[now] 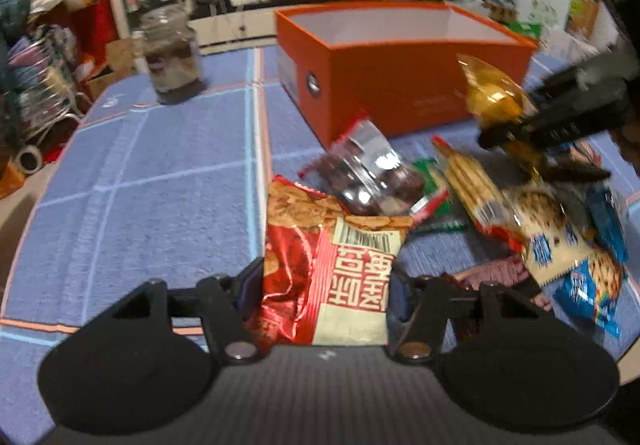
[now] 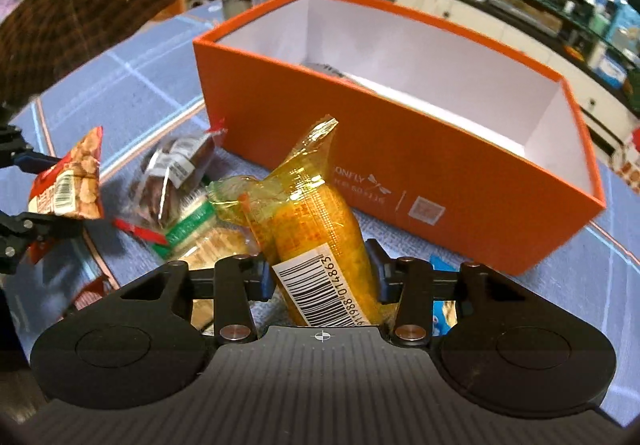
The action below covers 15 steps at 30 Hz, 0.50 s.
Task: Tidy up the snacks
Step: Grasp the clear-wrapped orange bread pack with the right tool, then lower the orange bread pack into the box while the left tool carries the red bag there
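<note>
Slippage is the likely risk: both packets are crinkly film, pinched near one end, and could slide free short of the orange box. Right gripper clamps the yellow snack packet before the box's front wall, angled toward it; left gripper clamps the red cracker bag, farther from the box, beside the loose snack pile.

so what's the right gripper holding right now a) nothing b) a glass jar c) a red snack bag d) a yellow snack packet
d: in the right wrist view the right gripper has its fingers closed on a yellow snack packet with a barcode, in front of the orange box; the red snack bag is in the left gripper.
</note>
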Each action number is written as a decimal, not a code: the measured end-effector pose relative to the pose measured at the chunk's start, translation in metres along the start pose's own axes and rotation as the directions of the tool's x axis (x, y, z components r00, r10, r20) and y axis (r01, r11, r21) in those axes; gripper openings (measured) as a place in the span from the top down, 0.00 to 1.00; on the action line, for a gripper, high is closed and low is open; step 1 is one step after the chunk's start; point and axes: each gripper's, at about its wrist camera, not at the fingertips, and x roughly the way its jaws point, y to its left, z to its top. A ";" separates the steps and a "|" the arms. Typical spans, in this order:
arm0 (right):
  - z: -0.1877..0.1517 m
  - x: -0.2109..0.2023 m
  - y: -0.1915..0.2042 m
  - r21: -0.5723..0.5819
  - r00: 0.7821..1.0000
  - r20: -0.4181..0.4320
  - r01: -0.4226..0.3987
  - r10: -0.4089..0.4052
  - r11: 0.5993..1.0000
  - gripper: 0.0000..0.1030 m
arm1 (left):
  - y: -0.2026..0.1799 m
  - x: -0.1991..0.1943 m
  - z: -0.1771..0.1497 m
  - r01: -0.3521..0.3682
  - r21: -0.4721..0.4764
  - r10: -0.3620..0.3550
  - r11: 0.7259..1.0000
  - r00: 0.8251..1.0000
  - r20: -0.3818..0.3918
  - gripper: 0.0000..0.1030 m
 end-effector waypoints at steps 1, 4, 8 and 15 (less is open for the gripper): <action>-0.001 -0.003 0.002 0.011 1.000 0.004 0.014 -0.014 1.000 0.72 | 0.002 -0.002 0.001 -0.017 -0.013 0.017 1.000 1.000 0.008 0.43; -0.001 -0.015 0.006 0.055 0.997 0.029 0.068 -0.070 0.996 0.73 | 0.007 -0.007 0.007 -0.088 -0.058 0.090 0.994 0.995 0.030 0.43; 0.000 -0.034 0.013 0.136 0.988 0.078 0.123 -0.134 0.983 0.73 | 0.012 -0.012 0.015 -0.152 -0.135 0.162 0.979 0.985 0.065 0.43; 0.004 -0.069 0.027 0.205 0.964 0.144 0.190 -0.221 0.960 0.73 | 0.005 -0.014 0.028 -0.211 -0.180 0.229 0.961 0.969 0.089 0.43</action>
